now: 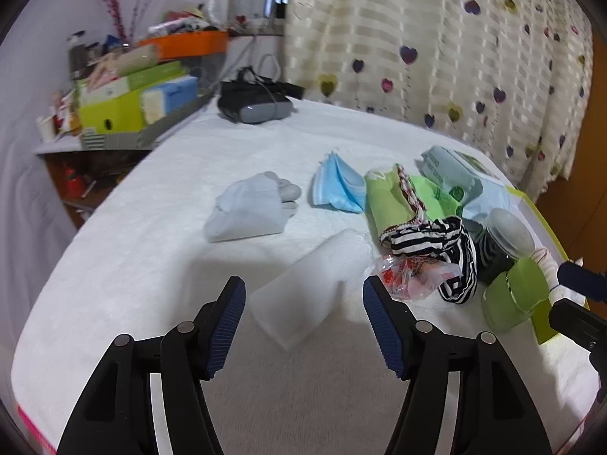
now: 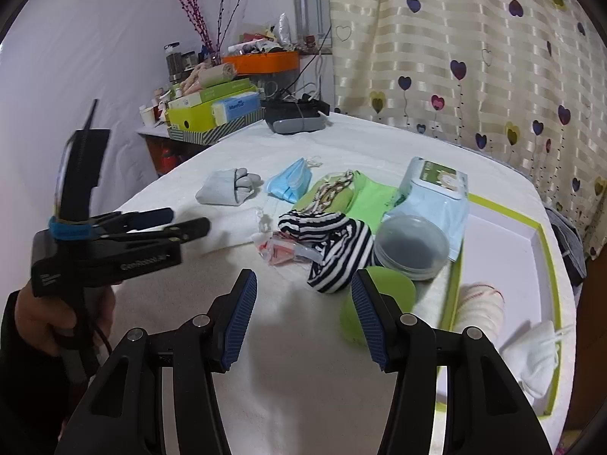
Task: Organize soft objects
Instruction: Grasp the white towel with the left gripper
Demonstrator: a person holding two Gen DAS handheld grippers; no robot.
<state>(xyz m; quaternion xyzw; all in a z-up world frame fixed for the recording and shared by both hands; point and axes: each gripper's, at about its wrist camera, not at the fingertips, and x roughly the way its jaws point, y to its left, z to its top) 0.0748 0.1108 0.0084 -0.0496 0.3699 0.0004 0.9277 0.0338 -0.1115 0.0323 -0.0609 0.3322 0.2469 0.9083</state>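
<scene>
A heart-patterned curtain [image 2: 474, 57] hangs behind; an orange tray [image 2: 261, 62] tops cluttered shelves.

The striped cloth [image 2: 334, 250] half covers a red wrapper [image 2: 280, 252], and the frame edge cuts off the green-rimmed tray [image 2: 546, 242].

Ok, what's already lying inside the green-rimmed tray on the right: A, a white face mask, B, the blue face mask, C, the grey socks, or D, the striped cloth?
A: a white face mask lies in the green-rimmed tray; the others lie on the white cloth outside it.
</scene>
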